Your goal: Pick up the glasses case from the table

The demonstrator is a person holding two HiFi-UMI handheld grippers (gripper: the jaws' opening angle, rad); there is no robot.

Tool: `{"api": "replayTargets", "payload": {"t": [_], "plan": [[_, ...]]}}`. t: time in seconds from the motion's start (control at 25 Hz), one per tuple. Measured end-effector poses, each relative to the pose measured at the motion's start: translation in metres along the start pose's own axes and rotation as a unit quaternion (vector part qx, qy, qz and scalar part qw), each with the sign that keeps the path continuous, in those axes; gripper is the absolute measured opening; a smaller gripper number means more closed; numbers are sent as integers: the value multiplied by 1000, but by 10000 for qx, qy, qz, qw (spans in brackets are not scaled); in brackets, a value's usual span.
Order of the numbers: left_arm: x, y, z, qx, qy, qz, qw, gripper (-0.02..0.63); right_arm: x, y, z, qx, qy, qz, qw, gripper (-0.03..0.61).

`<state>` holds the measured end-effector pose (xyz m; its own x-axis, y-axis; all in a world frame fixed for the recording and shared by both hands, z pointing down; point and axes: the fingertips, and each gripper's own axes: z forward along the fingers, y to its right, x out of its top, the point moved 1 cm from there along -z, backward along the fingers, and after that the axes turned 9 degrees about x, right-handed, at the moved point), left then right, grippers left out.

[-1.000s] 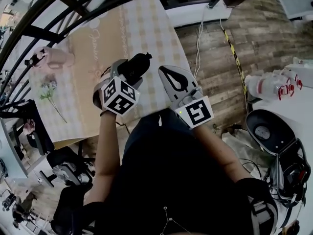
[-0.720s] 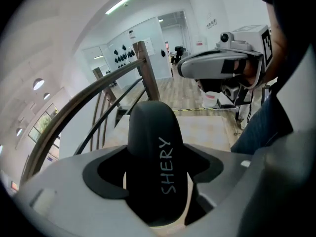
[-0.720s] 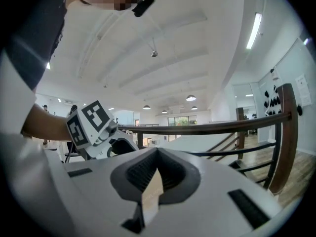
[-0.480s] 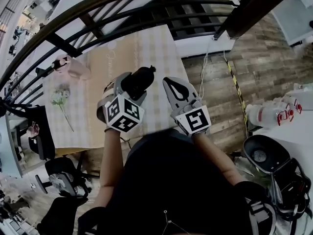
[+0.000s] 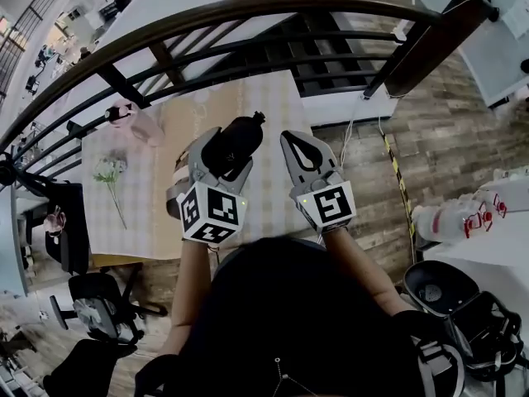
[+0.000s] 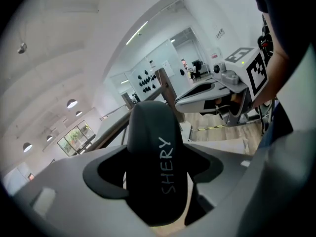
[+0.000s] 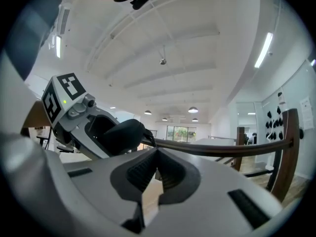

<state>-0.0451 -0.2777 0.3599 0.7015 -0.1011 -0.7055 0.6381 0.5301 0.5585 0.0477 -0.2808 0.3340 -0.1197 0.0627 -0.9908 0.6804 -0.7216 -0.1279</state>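
Clamping the glasses case (image 6: 157, 162) by its two long sides, the left gripper (image 5: 227, 151) has the case's long axis running along its jaws. The far end sticks out past the tips and is tilted upward. The case looks lifted clear of the table (image 5: 157, 188), toward its right edge. Just beside it, the right gripper (image 5: 291, 139) is pinched closed on nothing.
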Motion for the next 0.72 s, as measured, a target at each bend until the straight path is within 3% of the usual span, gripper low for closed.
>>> {"api": "replayTargets", "payload": {"t": [0.2,0.36,0.56,0.72], "plan": [[18,-22,-17,561,448,-393,9966,356,26,7,1,-62,247,-363,9990,8],[27,-41,-31,1010,828,-920,9872,356,48,7,5,-64,451,-553,9974,8],[42,-65,-48,1541,1382,-1437,9677,356,67,7,9,-39,578,-689,9959,8],[41,-82,-60,1871,1737,-2065,9446,356,79,8,10,-54,688,-658,9954,8]]}}
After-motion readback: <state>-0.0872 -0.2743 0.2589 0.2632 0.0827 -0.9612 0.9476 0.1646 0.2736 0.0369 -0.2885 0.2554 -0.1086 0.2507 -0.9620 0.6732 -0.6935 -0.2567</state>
